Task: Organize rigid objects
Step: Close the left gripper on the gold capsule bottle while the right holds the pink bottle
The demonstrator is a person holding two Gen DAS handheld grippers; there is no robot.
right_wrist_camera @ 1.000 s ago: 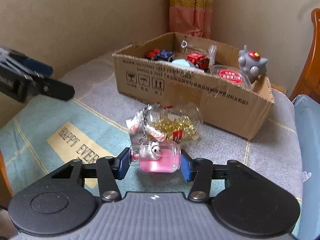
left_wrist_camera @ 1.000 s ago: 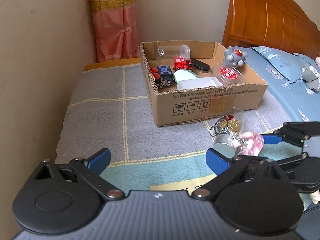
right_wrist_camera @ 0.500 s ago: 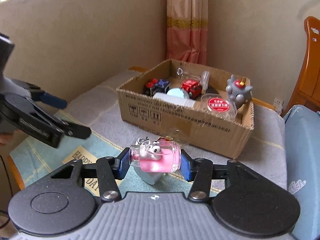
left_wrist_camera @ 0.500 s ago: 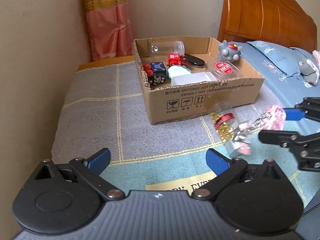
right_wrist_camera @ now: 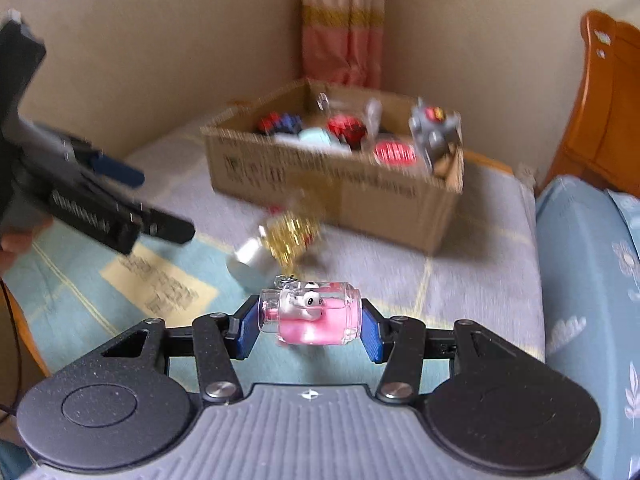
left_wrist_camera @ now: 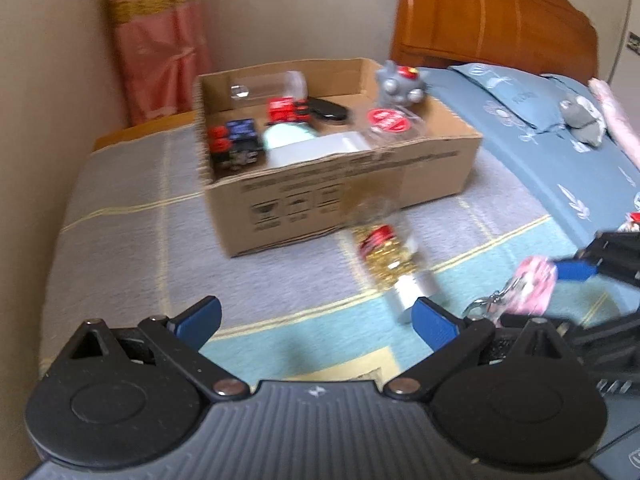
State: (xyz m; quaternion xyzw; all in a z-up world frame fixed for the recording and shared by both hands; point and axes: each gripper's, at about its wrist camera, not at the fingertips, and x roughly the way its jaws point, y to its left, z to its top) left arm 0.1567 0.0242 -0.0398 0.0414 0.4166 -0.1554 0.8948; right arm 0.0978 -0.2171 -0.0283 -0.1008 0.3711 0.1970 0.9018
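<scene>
The charm (right_wrist_camera: 311,314) is a small clear plastic cylinder lying sideways, pink in its lower half, with a white big-eyed figure inside and a metal clasp at one end. The right gripper (right_wrist_camera: 308,326) is clamped on it end to end between its 2 blue pads, above the blanket (right_wrist_camera: 476,276). In the left view the charm (left_wrist_camera: 534,290) is a pink blur at the right edge with its clasp dangling.

The left gripper (left_wrist_camera: 316,318) has its jaws wide apart with nothing between them.

A clear bottle (right_wrist_camera: 280,246) of gold beads with a silver cap lies on the blanket between the charm and the box (right_wrist_camera: 332,188), in the direct line to it. The box is corrugated cardboard, open-topped, holding red and blue blocks, a clear tube, a red-lidded tub and a grey spiky toy (right_wrist_camera: 434,128) at its corner. The blanket is a woven grey and teal check with yellow lines. A pink curtain (left_wrist_camera: 160,40) hangs behind, a wooden headboard (left_wrist_camera: 492,12) to the right.
</scene>
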